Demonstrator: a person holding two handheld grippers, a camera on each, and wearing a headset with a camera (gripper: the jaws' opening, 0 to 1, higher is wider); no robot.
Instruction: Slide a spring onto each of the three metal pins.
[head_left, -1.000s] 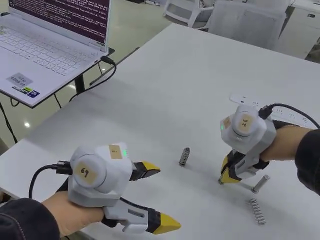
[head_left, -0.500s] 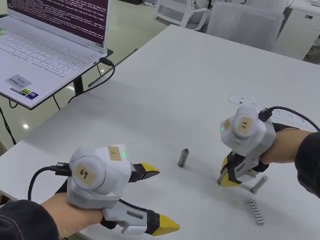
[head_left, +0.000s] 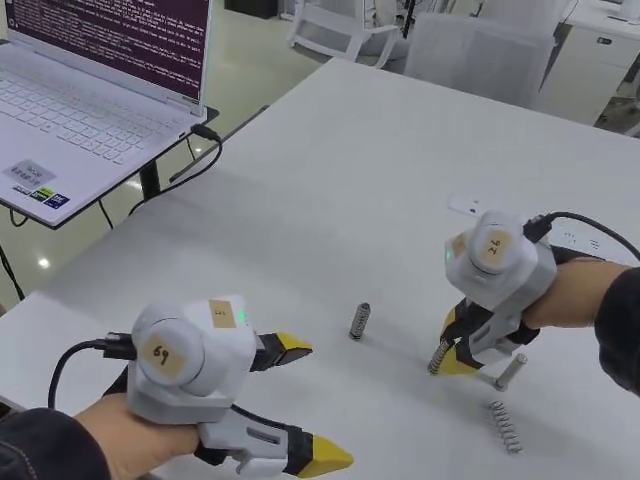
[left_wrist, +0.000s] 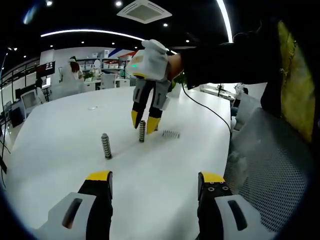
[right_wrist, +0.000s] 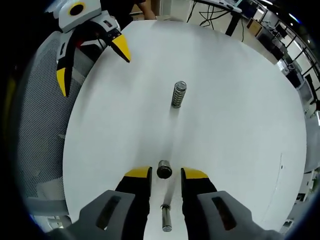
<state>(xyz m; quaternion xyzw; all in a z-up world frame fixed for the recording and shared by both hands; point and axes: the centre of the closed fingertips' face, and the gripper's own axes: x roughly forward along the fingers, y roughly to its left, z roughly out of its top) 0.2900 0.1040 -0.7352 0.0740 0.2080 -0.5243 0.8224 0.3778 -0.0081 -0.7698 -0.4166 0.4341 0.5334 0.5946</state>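
A pin wearing a spring (head_left: 359, 320) (left_wrist: 106, 146) (right_wrist: 178, 94) stands upright mid-table. A second sprung pin (head_left: 438, 357) (left_wrist: 142, 131) (right_wrist: 164, 170) stands slightly tilted with its top between the yellow tips of my right gripper (head_left: 452, 358) (left_wrist: 143, 122) (right_wrist: 165, 175). Those jaws are open narrowly, with a small gap on each side of the pin. A bare pin (head_left: 508, 372) (right_wrist: 164, 217) lies on the table under that gripper. A loose spring (head_left: 503, 425) (left_wrist: 171, 134) lies beside it. My left gripper (head_left: 310, 402) (left_wrist: 156, 181) (right_wrist: 90, 65) is wide open and holds nothing, low over the near table.
The white table (head_left: 330, 180) has its left edge close to my left hand. An open laptop (head_left: 90, 90) sits on a stand past that edge, trailing a black cable (head_left: 195, 160). A white power strip (head_left: 470, 205) lies behind the right gripper. Chairs stand at the far end.
The right gripper has risen a little, so more of the spring on the second pin shows under its tips. The left gripper has barely moved. The head camera has shifted.
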